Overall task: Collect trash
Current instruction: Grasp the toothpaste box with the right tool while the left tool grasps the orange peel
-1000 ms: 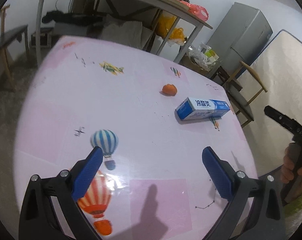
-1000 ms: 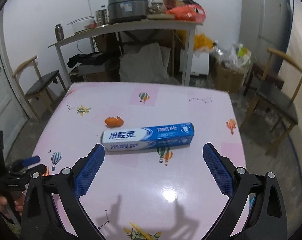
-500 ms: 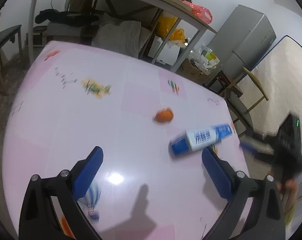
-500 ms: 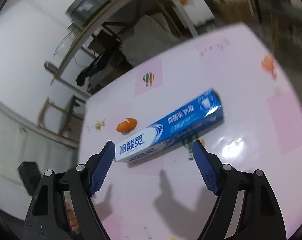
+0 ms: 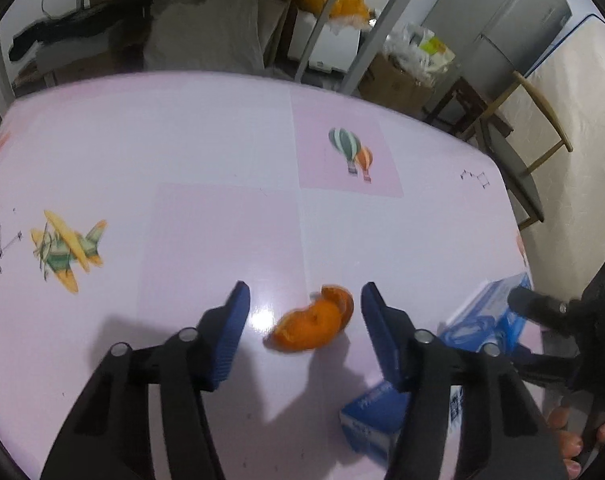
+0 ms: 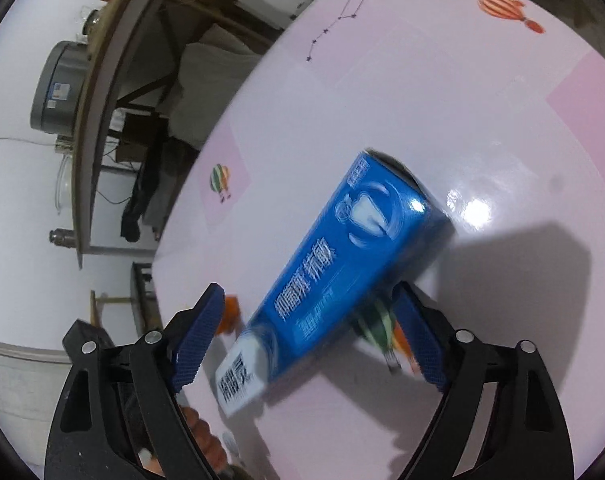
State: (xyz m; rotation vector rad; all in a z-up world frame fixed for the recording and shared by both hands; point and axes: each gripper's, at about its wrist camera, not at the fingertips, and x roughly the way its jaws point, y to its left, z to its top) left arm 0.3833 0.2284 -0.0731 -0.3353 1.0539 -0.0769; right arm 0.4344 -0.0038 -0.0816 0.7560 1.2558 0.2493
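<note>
Curled orange peel (image 5: pixel 312 326) lies on pink bench (image 5: pixel 222 152); blue toothpaste box (image 6: pixel 334 280) flat, just beside it.

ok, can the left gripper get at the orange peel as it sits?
Probably yes. The orange peel lies flat on the table between the closing jaws of the left gripper, pads not yet on it. Nothing lies between them; the toothpaste box sits off to one side.

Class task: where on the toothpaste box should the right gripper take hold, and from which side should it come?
Grip the toothpaste box across its narrow width near the middle, coming from above. It lies flat on the table, long and slim, so its long side faces suit the pads. The right gripper, jaws opening, already straddles it.
</note>
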